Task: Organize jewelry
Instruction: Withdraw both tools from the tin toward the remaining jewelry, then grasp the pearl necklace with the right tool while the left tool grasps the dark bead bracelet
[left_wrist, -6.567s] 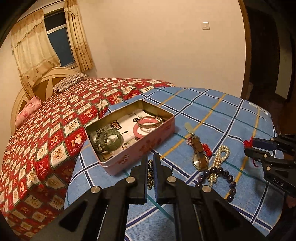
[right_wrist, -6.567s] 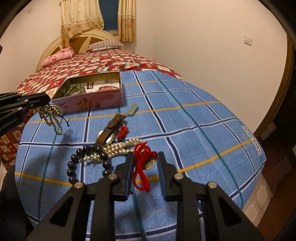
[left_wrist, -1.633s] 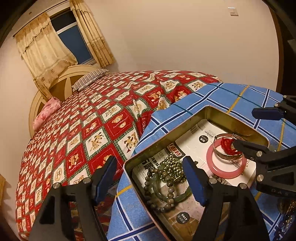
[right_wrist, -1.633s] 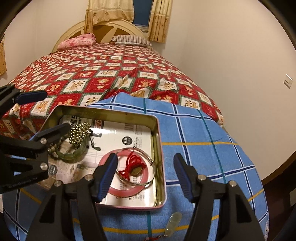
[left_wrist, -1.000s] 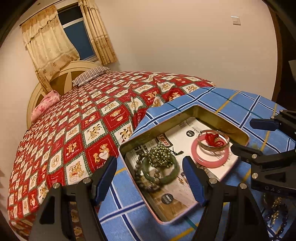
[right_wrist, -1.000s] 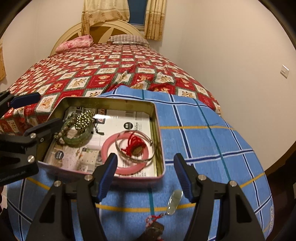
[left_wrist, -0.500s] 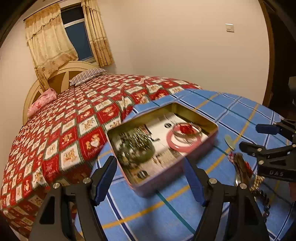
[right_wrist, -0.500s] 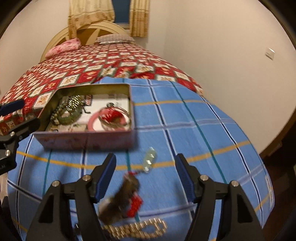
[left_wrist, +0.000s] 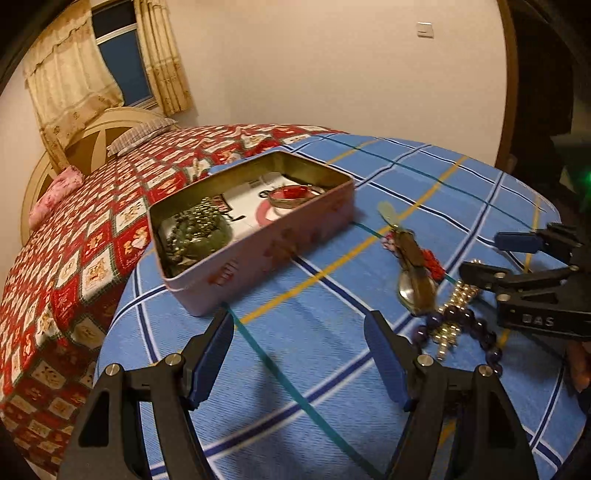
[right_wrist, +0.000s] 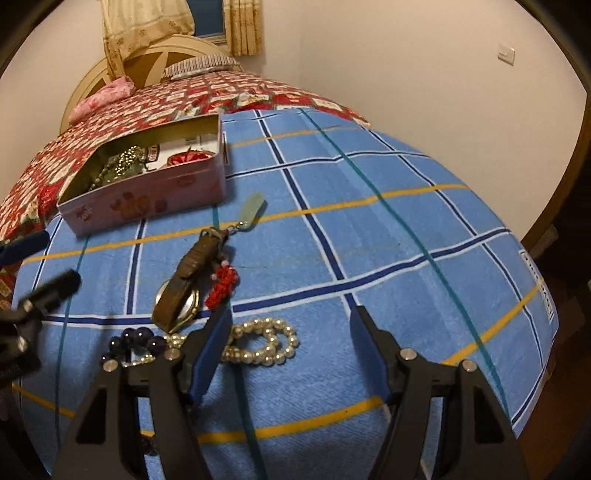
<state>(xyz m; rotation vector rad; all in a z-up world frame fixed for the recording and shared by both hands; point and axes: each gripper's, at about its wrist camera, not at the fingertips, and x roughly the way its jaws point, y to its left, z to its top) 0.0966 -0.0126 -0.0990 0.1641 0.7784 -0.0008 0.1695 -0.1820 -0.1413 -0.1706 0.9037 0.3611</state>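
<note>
A pink tin (left_wrist: 266, 254) (right_wrist: 147, 201) stands on the blue checked cloth and holds green beads, a brass-bead strand, a pink bangle and a red cord piece. A brown-strap watch (right_wrist: 184, 288) (left_wrist: 415, 273), a red knot charm (right_wrist: 221, 282), a pearl bracelet (right_wrist: 258, 341) (left_wrist: 454, 314) and a dark bead bracelet (right_wrist: 136, 341) (left_wrist: 476, 332) lie loose on the cloth. My left gripper (left_wrist: 299, 350) is open and empty in front of the tin. My right gripper (right_wrist: 290, 350) is open and empty, just over the pearl bracelet.
The blue cloth (right_wrist: 369, 229) covers a round table that drops off at the right and front. A bed with a red patterned cover (left_wrist: 92, 236) lies behind and to the left. A wall and door frame (right_wrist: 554, 206) stand at the right.
Both grippers dropped their pieces in the tin, opened, and have pulled back from it. The right one now hangs over the loose jewelry, the left in front of the tin.
</note>
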